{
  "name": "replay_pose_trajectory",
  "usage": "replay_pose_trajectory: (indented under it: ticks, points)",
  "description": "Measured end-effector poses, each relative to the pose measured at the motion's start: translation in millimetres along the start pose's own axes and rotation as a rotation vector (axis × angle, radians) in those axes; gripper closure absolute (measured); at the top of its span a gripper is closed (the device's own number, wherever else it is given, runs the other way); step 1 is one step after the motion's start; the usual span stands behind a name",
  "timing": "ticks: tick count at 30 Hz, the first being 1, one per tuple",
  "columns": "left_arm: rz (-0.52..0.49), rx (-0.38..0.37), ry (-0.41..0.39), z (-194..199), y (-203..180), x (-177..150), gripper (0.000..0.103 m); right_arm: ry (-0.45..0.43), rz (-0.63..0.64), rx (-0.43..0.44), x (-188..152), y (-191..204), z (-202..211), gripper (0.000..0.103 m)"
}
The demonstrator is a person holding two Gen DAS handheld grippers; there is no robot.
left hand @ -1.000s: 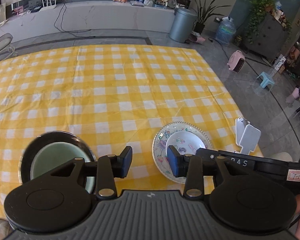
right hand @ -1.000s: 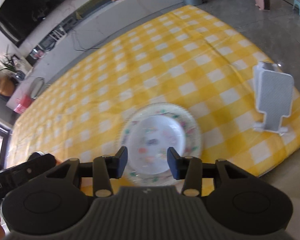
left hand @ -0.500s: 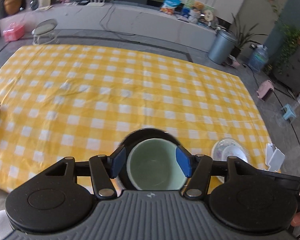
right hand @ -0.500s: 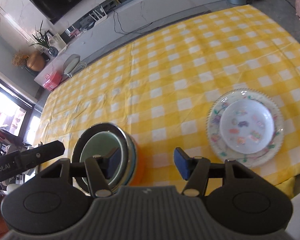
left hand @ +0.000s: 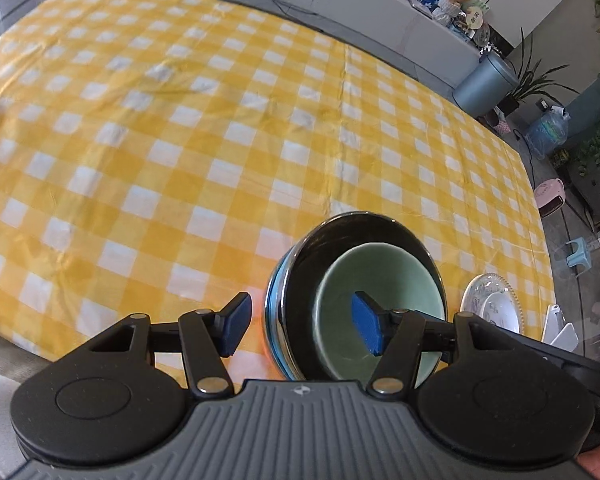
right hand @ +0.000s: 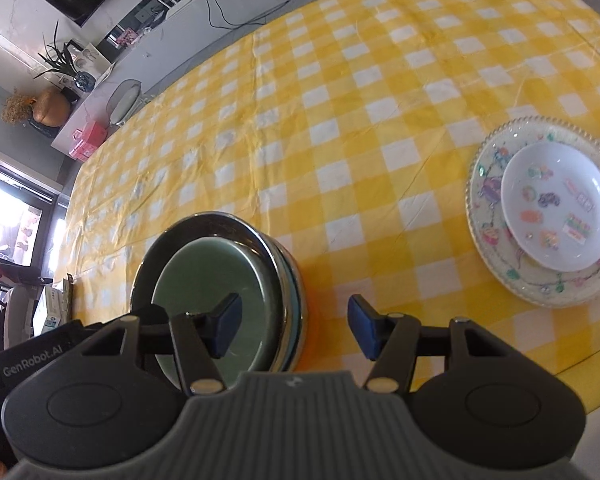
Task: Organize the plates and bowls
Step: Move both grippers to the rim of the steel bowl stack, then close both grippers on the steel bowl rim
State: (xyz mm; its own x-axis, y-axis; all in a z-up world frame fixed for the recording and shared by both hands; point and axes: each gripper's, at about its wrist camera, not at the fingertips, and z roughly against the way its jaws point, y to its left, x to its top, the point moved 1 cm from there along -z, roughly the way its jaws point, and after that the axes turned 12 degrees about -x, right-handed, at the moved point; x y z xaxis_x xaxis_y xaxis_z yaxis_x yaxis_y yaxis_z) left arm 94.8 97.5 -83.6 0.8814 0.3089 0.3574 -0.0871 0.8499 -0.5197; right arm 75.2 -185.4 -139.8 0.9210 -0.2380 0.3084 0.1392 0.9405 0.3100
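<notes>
A stack of dishes sits near the front edge of the yellow checked tablecloth point(left hand: 180, 120). A pale green bowl point(left hand: 380, 276) point(right hand: 204, 276) rests in a black dish point(left hand: 340, 236) point(right hand: 172, 240) on blue-rimmed plates point(left hand: 274, 300). My left gripper point(left hand: 300, 328) is open and straddles the stack's left rim, one pad outside and one over the green bowl. My right gripper point(right hand: 294, 326) is open across the stack's right rim, and its pads press on nothing. To the right, a floral plate point(right hand: 496, 184) point(left hand: 472, 296) carries a white patterned bowl point(right hand: 558, 212).
A white stand point(left hand: 560, 328) stands at the table's right corner, beyond the floral plate. A box point(right hand: 56, 304) lies at the table's left end. The table's front edge runs just below both grippers. On the floor past the far side are a grey bin point(left hand: 486, 84), plants and a small stool.
Both grippers have moved left from the floral plate to the dark stack. Their jaws have opened wider and now sit over the stack's two rims.
</notes>
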Motion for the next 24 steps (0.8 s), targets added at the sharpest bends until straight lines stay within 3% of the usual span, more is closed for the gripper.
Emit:
replay_pose_trajectory:
  ticks: [9,16,24]
  points:
    - [0.082,-0.013,0.052,-20,12,-3,0.043,0.076,-0.036,0.043,-2,-2,-25,0.052]
    - [0.094,0.002,0.053,-25,15,-4,0.058,0.104,-0.074,0.074,-4,-5,-34,0.060]
    - [0.090,0.013,0.045,-25,14,-5,0.060,0.111,-0.096,0.078,-7,-11,-40,0.064]
